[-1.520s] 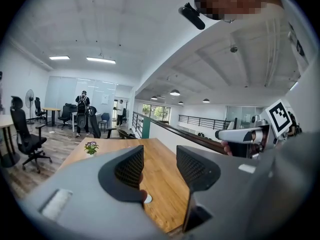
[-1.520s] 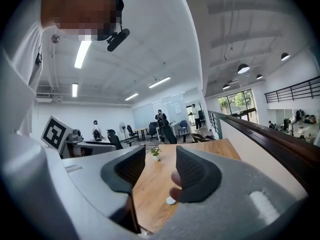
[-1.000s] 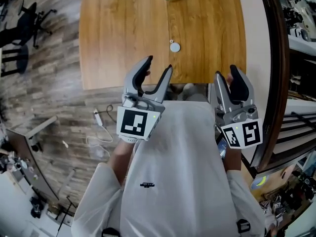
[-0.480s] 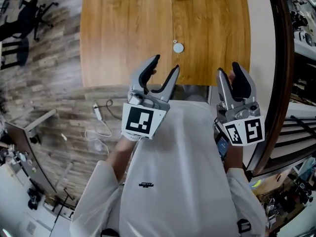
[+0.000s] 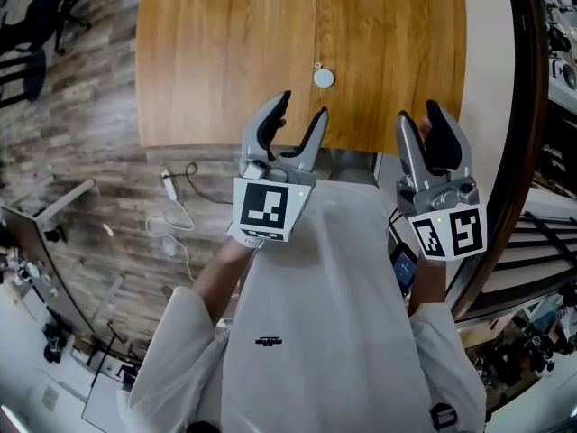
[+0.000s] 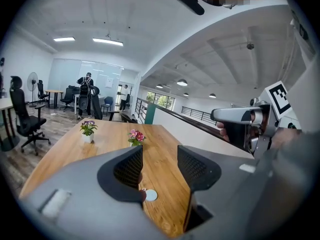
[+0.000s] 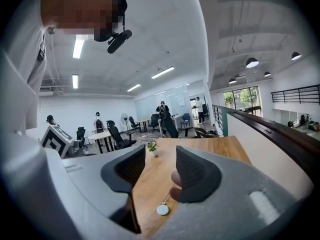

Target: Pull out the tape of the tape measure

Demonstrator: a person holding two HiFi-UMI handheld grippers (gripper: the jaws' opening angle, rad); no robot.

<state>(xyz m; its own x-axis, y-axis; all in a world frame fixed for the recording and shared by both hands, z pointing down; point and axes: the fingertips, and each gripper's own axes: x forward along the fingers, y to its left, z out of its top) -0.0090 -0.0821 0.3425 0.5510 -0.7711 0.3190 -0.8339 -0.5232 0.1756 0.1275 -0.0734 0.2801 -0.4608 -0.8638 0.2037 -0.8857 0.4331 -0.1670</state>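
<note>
The tape measure (image 5: 323, 78) is a small round white disc that lies on the wooden table (image 5: 225, 61), a little back from its near edge. It also shows past the jaws as the white disc (image 6: 150, 195) in the left gripper view and the white disc (image 7: 162, 210) in the right gripper view. My left gripper (image 5: 300, 106) hangs over the table's near edge, short of the disc, its jaws opening with nothing between them. My right gripper (image 5: 418, 114) is held to the right, at the table's near right corner, open and empty.
Two small flower pots (image 6: 88, 129) (image 6: 135, 136) stand at the table's far end. A cable with a plug (image 5: 171, 188) lies on the plank floor at the left. Office chairs (image 5: 27, 25) stand further left. A dark curved railing (image 5: 518, 106) runs along the right.
Both grippers have come forward, up to the table's near edge. The left one's jaws have spread slightly. The tape measure has stayed where it was.
</note>
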